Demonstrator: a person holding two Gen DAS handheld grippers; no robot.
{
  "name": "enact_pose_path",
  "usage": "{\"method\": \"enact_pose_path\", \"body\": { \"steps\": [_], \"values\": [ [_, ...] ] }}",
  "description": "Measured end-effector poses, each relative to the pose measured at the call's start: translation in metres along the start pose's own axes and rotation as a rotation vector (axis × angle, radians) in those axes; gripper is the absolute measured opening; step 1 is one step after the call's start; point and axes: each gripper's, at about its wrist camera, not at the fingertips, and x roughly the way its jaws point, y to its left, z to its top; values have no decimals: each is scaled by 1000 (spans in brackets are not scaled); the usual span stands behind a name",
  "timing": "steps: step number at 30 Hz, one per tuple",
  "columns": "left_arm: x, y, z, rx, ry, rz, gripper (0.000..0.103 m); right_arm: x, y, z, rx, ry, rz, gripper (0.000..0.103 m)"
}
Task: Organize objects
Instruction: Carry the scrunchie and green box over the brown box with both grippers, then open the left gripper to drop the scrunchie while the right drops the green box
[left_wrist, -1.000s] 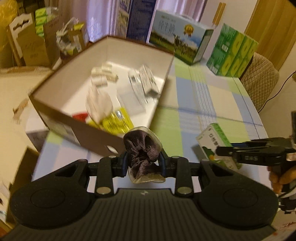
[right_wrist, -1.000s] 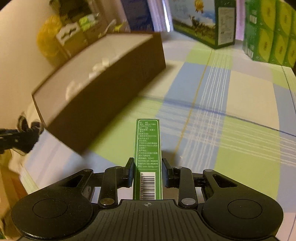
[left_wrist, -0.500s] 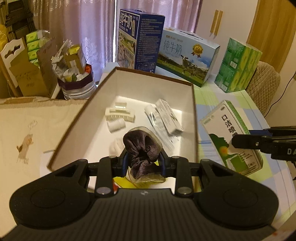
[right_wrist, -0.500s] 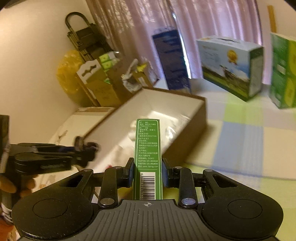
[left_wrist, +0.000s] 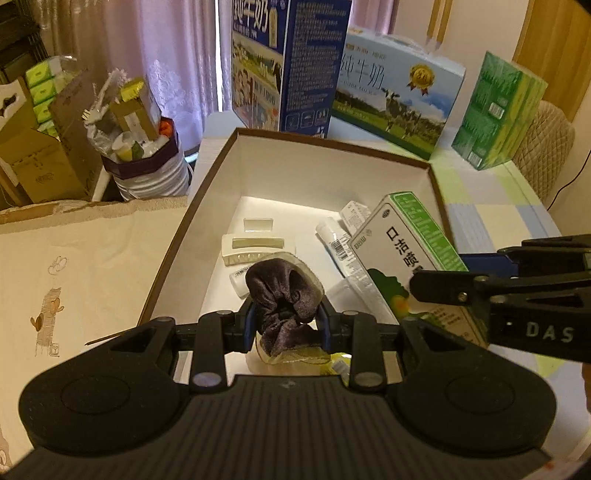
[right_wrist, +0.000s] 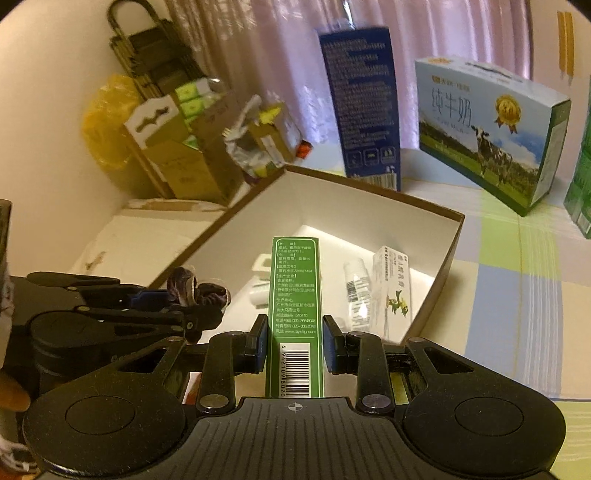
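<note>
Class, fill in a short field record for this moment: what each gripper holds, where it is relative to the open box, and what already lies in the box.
left gripper: shut on dark scrunchie, over the box
right gripper: shut on green carton, over the box
container: open white-lined box
in box: cream hair clips, tubes, small carton
behind box: milk cartons

scrunchie (left_wrist: 282, 295): dark purple
carton (right_wrist: 295, 314): green, white barcode panel
storage box (left_wrist: 207, 199): brown outside, white inside
bench cloth (right_wrist: 517, 280): blue, green, cream checks
</note>
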Motion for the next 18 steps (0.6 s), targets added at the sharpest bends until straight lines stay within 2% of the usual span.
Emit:
{"method": "enact_pose_path", "body": {
  "steps": [11,15,18],
  "values": [
    [57,16,20,5,83,-21,30,44,-9,16,31,50,-67,26],
    [66,21,25,5,86,-21,38,51,-11,19,37,60,-78,26],
    [69,24,29,4,80,-20,52,56,-15,21,47,66,-87,26]
  ]
}}
